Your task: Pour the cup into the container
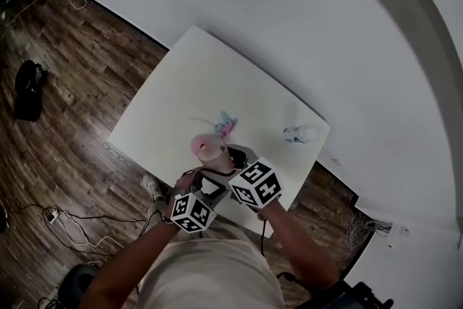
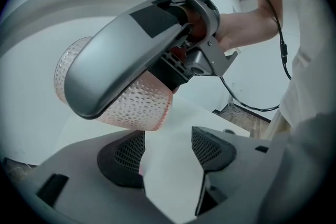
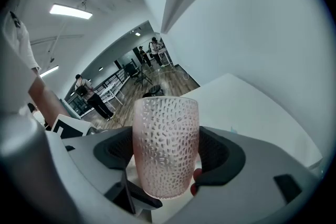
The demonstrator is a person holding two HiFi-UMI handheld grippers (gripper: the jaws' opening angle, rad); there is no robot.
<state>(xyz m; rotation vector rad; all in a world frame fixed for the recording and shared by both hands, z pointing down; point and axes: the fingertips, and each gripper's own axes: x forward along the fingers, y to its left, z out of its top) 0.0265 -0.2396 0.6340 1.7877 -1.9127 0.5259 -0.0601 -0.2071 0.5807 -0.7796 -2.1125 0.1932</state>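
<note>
Right gripper view: right tongs [image 3: 167,157] clamp the pink cup [image 3: 166,134] over the near edge of the bench [image 1: 188,76]; left tongs [image 2: 167,150] gape, empty. Carry it steady to the container, prob. that pale item [image 1: 300,133] far right, then tip slow.

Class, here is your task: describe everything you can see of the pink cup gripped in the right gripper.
The pink cup is a translucent tumbler, seemingly glass or plastic, with small raised dimples all over its wall. The pads of the right gripper press on its lower sides. Its rim is uppermost in the right gripper view. It hangs above the near edge of the white table, and nothing else touches it. Its contents cannot be made out.
</note>
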